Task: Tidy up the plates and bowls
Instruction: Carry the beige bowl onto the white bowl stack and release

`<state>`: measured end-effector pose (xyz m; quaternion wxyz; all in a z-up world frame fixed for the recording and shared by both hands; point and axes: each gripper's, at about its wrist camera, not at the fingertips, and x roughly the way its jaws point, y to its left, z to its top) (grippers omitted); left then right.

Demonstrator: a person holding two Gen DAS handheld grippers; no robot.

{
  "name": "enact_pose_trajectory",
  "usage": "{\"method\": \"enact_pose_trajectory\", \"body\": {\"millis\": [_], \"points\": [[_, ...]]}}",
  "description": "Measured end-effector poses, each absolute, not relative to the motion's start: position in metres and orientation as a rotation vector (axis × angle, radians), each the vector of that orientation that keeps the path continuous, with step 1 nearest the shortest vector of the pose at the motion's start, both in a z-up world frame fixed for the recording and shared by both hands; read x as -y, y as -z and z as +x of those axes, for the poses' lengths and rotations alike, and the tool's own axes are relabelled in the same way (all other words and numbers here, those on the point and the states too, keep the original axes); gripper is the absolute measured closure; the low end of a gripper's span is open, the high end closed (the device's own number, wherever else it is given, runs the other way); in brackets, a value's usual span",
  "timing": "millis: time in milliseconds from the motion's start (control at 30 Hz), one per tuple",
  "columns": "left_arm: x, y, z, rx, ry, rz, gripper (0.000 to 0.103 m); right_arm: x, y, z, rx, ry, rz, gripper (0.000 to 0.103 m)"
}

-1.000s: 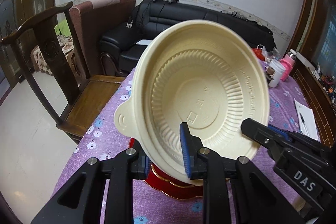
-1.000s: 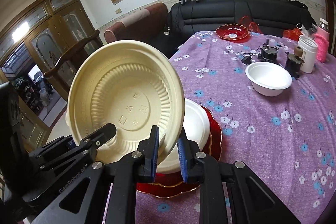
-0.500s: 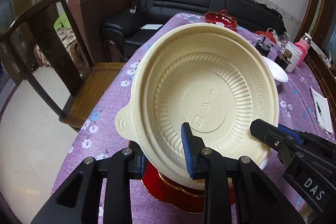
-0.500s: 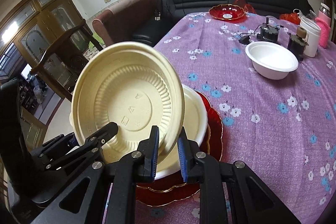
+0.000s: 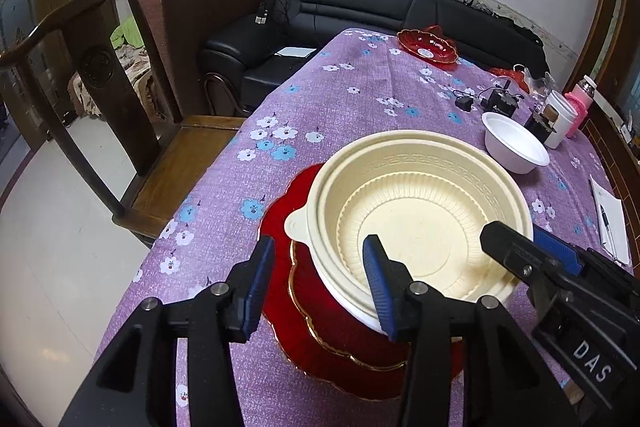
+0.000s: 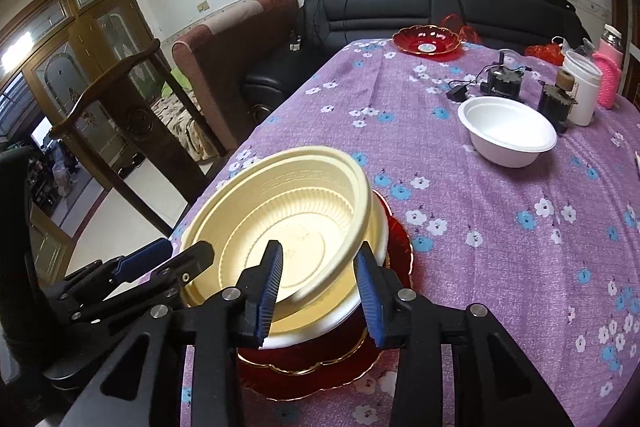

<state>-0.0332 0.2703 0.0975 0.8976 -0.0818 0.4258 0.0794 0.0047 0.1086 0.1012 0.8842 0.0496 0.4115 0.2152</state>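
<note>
Left wrist: both tongs (image 5: 318,283) (image 6: 318,291) just opening, straddling cream bowl (image 5: 416,223) rim, pads clear.

Desk (image 5: 340,99) under purple floral cloth; on it: near red plate (image 5: 320,327), white bowl (image 5: 514,143), far red dish (image 5: 426,45), white cup (image 6: 580,87), black gadgets (image 6: 502,83), notepad (image 5: 610,219).

Cream bowl (image 5: 420,223) nested on stack, left tongs (image 5: 320,279) just opened around rim
</note>
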Motion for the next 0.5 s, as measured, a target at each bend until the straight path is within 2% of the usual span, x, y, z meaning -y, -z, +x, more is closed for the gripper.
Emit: {"method": "enact_pose_trajectory", "body": {"millis": [67, 167, 333, 400, 500], "points": [[-0.272, -0.1, -0.037, -0.872, -0.164, -0.182, 0.058, -0.106, -0.103, 0.004, -0.844, -0.444, 0.108, 0.06], [-0.275, -0.107, -0.047, -0.849, -0.162, -0.21, 0.051, -0.103, -0.107, 0.0, -0.82, -0.443, 0.118, 0.056], [-0.278, -0.121, -0.068, -0.805, -0.142, -0.261, 0.045, -0.1, -0.112, -0.007, -0.8, -0.452, 0.118, 0.056], [-0.276, -0.127, -0.078, -0.78, -0.135, -0.274, 0.038, -0.097, -0.114, -0.012, -0.793, -0.46, 0.126, 0.056], [-0.266, -0.134, -0.091, -0.747, -0.125, -0.274, 0.034, -0.091, -0.117, -0.021, -0.778, -0.463, 0.125, 0.055]]}}
